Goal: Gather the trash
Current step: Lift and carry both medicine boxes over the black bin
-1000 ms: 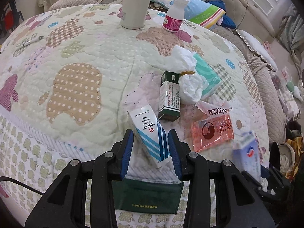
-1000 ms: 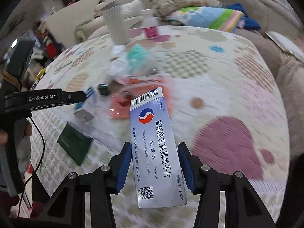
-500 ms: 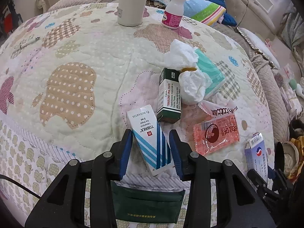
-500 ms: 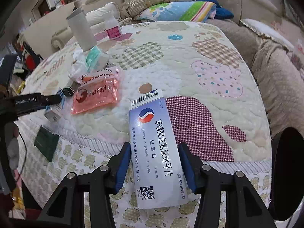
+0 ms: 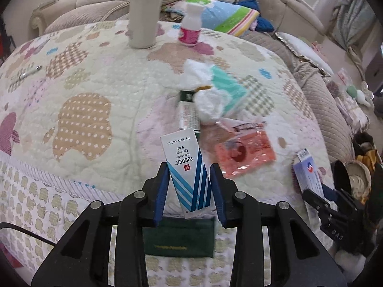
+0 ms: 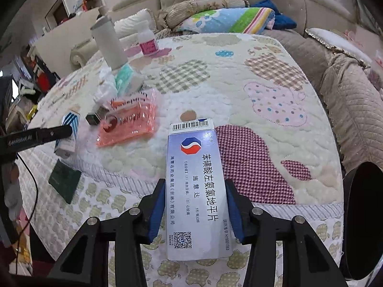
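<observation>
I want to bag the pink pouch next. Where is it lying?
The flat pink plastic pouch lies on the patchwork quilt, right of the left gripper, just below the crumpled white tissue.

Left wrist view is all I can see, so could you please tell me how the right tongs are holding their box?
Observer: The right tongs are shut on the pale blue box, with the pads on its two long sides.
Operator: Thank you. Which markings face that camera?
Observer: A red and blue logo, Chinese text, a barcode at the far end and a QR code at the near end.
Operator: And what lies beneath the box?
Observer: The front edge of the quilt, next to a red checked patch.
</observation>
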Action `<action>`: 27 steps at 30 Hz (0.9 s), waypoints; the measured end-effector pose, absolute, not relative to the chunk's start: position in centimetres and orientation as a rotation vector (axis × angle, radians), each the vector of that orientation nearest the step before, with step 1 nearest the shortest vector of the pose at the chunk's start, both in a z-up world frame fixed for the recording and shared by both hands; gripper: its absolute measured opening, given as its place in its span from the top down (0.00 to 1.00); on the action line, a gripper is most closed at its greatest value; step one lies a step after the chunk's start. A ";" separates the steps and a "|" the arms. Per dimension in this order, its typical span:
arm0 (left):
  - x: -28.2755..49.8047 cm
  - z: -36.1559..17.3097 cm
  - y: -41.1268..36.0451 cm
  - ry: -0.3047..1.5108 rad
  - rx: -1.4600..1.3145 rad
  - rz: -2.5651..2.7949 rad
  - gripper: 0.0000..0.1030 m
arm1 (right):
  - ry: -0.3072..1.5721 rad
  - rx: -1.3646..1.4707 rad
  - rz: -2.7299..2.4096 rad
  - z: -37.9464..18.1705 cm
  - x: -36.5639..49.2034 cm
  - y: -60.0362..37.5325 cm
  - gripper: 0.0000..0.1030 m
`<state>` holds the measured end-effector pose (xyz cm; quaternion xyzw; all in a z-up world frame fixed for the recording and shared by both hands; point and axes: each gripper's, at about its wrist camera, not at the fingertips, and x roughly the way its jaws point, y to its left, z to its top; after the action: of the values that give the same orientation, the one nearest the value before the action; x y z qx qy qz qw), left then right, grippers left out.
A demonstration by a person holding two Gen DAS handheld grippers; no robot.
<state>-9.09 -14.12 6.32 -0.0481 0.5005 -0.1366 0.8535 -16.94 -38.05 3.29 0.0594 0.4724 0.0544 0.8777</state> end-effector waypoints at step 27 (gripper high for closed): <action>-14.5 8.9 -28.9 0.990 0.116 -0.524 0.69 | 0.897 0.220 -0.001 6.9 -20.3 -45.1 0.55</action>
<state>-14.48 -28.90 8.89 0.0548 0.4694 -0.2483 0.8456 -20.28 -45.11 6.86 0.1064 0.4325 -0.0006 0.8953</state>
